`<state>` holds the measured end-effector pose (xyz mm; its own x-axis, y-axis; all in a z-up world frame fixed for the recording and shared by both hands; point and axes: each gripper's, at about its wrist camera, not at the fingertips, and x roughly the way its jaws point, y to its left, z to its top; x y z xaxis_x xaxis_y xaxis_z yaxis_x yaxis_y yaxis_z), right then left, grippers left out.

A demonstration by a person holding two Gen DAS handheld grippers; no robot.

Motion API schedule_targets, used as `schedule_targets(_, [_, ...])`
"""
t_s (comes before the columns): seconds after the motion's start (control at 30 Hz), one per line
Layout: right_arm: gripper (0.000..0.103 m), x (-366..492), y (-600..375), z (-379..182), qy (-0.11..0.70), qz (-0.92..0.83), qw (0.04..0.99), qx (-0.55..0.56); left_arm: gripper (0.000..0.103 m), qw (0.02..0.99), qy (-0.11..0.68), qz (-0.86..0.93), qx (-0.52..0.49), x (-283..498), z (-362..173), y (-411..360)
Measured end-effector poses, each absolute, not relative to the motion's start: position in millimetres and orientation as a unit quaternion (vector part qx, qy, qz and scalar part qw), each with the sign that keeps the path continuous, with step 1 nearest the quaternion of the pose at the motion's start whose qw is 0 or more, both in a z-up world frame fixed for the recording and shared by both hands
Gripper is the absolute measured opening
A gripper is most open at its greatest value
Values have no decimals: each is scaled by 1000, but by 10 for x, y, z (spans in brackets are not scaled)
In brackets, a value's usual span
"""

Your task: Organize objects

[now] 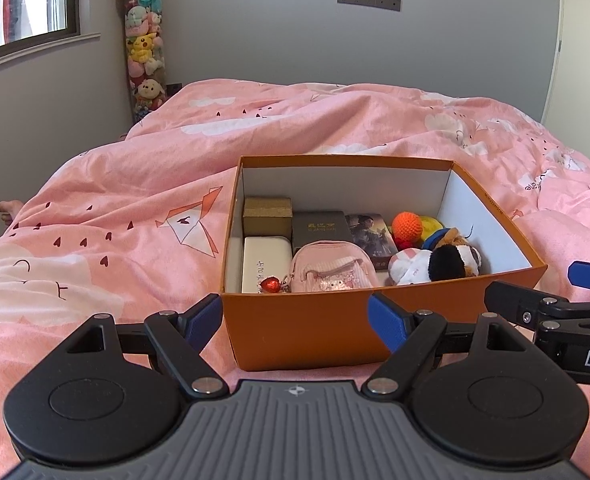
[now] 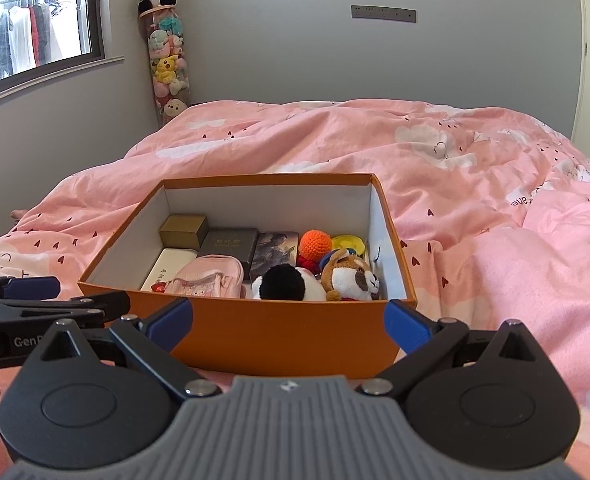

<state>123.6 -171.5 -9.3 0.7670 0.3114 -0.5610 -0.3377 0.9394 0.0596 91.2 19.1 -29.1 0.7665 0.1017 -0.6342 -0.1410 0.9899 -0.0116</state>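
Your left claw (image 1: 295,316) is spread wide and carries nothing; its blue fingertips (image 1: 387,322) sit just short of the near wall of the orange box (image 1: 303,328). Your right claw (image 2: 289,320) is likewise released and empty, on the same near side of the box and to the right of the left one.

The box rests open-topped on the bed, on a pink duvet (image 1: 135,184). Contents, left to right:
- white case (image 1: 261,268) with gold box (image 1: 267,216) behind it
- pink mini backpack (image 1: 329,272), red heart charm (image 1: 270,284) at its left
- dark box (image 1: 321,228), picture card pack (image 1: 371,236)
- orange crochet ball (image 1: 407,226)
- plush toys (image 1: 435,260) in the right corner
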Motion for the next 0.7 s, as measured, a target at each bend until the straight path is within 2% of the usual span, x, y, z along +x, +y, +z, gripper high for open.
schedule_targets(0.7, [102,1229,-1682,-119,300,177,937,-27,95,939,337,58,-28,901,-286,165])
